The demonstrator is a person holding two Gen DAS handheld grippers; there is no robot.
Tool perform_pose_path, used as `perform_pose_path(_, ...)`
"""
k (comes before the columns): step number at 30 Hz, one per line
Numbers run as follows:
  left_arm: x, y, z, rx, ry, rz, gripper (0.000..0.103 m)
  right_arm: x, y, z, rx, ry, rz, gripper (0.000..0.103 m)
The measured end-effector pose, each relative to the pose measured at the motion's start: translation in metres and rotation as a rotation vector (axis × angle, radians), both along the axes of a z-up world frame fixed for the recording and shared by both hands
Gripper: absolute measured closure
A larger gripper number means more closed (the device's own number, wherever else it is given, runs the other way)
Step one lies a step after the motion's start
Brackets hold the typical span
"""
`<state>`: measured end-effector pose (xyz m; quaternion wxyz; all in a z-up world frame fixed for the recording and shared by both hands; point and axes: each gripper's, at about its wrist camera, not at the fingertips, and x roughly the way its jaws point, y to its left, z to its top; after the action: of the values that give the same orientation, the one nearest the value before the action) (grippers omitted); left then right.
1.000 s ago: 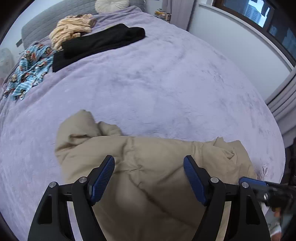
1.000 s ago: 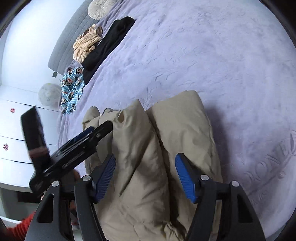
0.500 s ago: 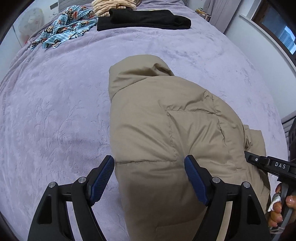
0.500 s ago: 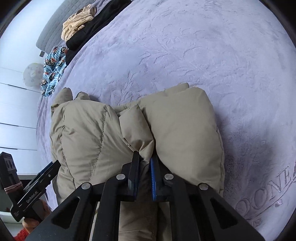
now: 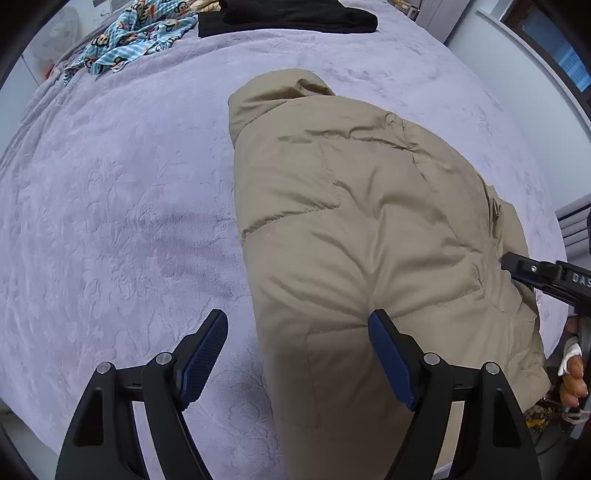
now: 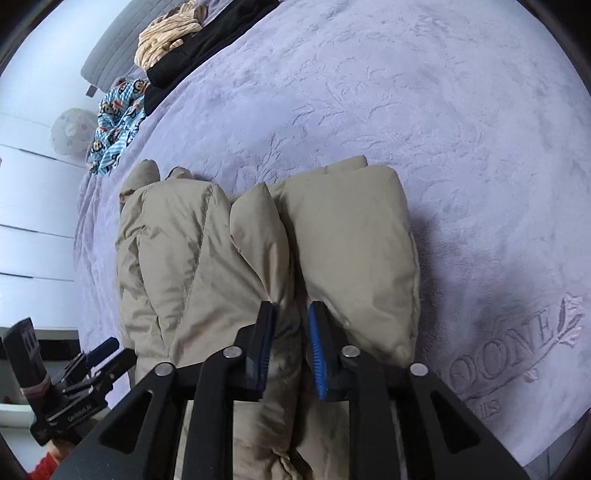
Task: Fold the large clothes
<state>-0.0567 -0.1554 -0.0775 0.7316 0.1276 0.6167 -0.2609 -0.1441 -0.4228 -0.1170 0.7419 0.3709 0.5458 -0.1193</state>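
On the purple bedspread (image 5: 110, 221), the right gripper (image 6: 291, 347), jaws just reopening narrowly around a fold of the tan puffer jacket (image 5: 369, 221), risked letting it spring apart, while the left gripper (image 5: 295, 354) gaped wide at 6 o'clock, empty.

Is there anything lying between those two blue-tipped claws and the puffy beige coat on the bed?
Nothing visible does. The left gripper hangs open over the beige coat at its edge, with only bare purple blanket beside it. The right gripper has just been opening, coat fabric between its jaws. The other clothes lie far off.
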Motion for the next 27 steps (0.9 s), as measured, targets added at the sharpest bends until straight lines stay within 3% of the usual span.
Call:
perform_pose_path(1,0.0,0.0,0.0,0.008,-0.004,0.003,0.007,-0.005,0.0,0.006,-0.009,0.001,0.011,0.06)
perform_pose_path(2,0.0,0.0,0.0,0.021,-0.01,0.004,0.0,-0.01,0.001,0.012,-0.014,-0.002,0.017,0.047)
perform_pose_path(5,0.0,0.0,0.0,0.017,-0.017,-0.004,0.0,-0.021,0.0,0.027,-0.077,0.008,0.04,0.022)
perform_pose_path(6,-0.001,0.0,-0.001,0.016,-0.016,-0.004,0.0,-0.022,0.0,0.029,-0.099,0.017,0.049,0.018)
perform_pose_path(9,0.002,0.0,-0.004,0.009,-0.002,0.004,0.0,-0.026,-0.003,0.023,-0.11,0.056,0.097,0.017)
perform_pose_path(14,0.006,0.002,-0.008,0.011,0.004,0.01,0.0,-0.024,-0.006,0.006,0.026,0.059,0.129,0.017)
perform_pose_path(16,0.007,0.002,-0.009,0.005,0.012,0.008,0.0,-0.019,-0.007,0.003,0.046,0.057,0.144,0.001)
perform_pose_path(22,0.011,0.001,-0.014,0.0,0.042,0.0,0.0,-0.002,-0.011,-0.022,-0.017,0.131,0.178,0.0)
perform_pose_path(24,0.017,0.004,-0.013,-0.044,0.074,-0.014,0.0,-0.001,-0.015,-0.025,0.034,0.116,0.17,0.0)
perform_pose_path(27,0.031,0.014,-0.014,-0.188,0.183,-0.028,0.0,-0.002,-0.024,-0.028,0.188,0.047,0.152,0.0)
